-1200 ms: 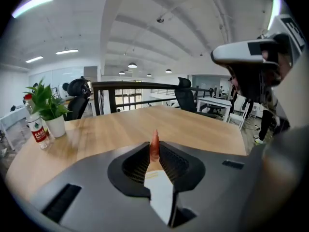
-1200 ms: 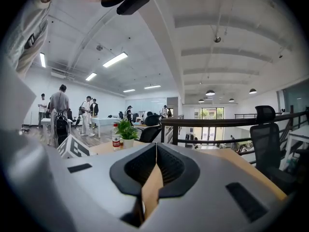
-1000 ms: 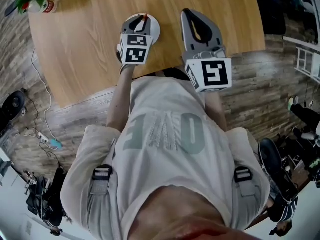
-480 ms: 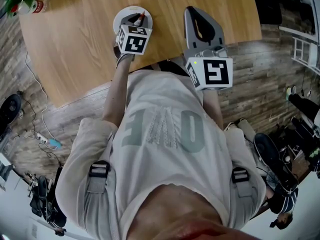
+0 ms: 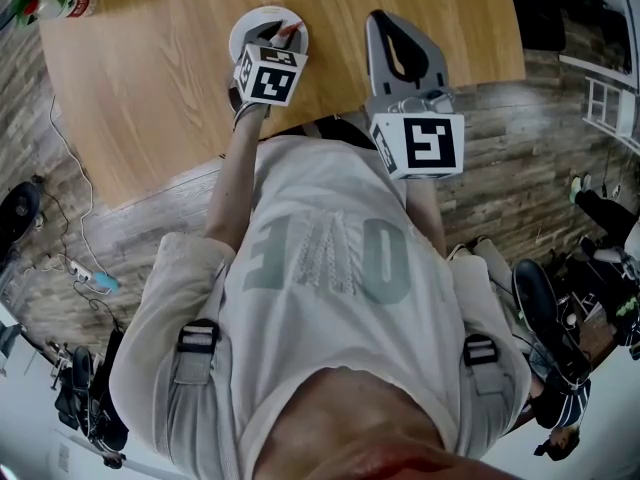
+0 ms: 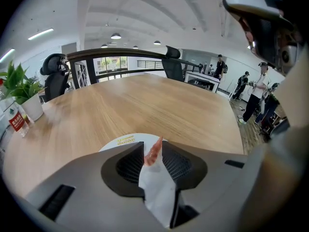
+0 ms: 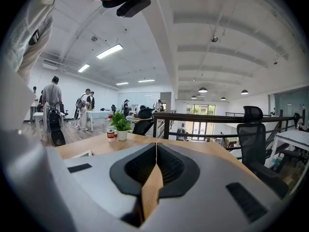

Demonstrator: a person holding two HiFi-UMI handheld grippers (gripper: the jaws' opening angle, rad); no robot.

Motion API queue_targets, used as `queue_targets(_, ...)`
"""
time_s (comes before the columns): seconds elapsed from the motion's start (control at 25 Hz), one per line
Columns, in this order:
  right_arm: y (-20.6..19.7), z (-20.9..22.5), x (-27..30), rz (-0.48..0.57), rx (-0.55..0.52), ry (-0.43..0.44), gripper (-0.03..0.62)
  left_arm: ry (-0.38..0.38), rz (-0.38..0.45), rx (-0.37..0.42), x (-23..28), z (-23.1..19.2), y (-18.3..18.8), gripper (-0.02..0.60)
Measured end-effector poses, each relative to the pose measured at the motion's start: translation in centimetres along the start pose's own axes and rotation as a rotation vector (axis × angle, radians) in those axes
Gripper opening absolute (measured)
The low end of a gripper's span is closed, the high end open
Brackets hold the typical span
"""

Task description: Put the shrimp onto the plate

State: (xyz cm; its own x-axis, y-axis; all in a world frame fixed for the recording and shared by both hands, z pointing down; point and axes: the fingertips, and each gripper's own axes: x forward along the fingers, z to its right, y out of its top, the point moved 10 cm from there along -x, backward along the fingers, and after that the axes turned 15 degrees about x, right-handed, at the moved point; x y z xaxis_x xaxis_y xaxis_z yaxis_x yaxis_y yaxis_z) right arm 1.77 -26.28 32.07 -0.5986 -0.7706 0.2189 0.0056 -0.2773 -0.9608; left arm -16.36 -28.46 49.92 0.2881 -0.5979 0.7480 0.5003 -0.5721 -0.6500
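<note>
Status: transfer nearly complete. The left gripper (image 6: 153, 145) is clamped on the shrimp (image 6: 153, 153), whose orange tail projects past the tips directly over the white plate (image 6: 120, 141). Release is judged the only remaining step; contact with the plate cannot be confirmed. The right gripper (image 7: 156, 148) is closed on nothing, held over the counter (image 6: 145, 98) near the plate. The counter is pale wood, with a potted plant (image 6: 21, 93) and a bottle (image 6: 17, 122) at one edge — an open office with chairs and standing people surrounds it.
</note>
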Motion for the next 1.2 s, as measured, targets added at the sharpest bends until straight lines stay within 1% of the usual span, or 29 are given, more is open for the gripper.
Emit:
queue_targets(0.44, 0.1, -0.6, 0.1, 0.008, -0.013, 0.023, 0.02, 0.029, 0.063, -0.007, -1.3, 0.1, 1.1, 0.109)
queue_targets(0.56, 0.4, -0.9, 0.5, 0.014, -0.022, 0.045, 0.02, 0.055, 0.094, -0.022, -2.2, -0.4, 1.7, 0.109)
queue_targets(0.68, 0.9, -1.3, 1.0, 0.027, -0.033, 0.077, 0.02, 0.09, 0.144, -0.033, -3.5, -1.3, 2.6, 0.109)
queue_targets(0.76, 1.3, -1.7, 1.4, 0.036, -0.038, 0.105, 0.02, 0.127, 0.184, -0.038, -4.7, -2.0, 3.4, 0.109)
queue_targets(0.92, 2.1, -2.7, 2.5, 0.061, -0.057, 0.165, 0.02, 0.228, 0.278, -0.069, -8.1, -3.4, 4.9, 0.106)
queue_targets(1.08, 2.8, -3.5, 3.4, 0.084, -0.084, 0.222, 0.02, 0.351, 0.408, -0.081, -12.5, -5.0, 6.8, 0.063)
queue_targets(1.2, 3.5, -4.1, 4.0, 0.12, -0.098, 0.272, 0.02, 0.464, 0.521, -0.089, -16.2, -5.8, 7.9, 0.031)
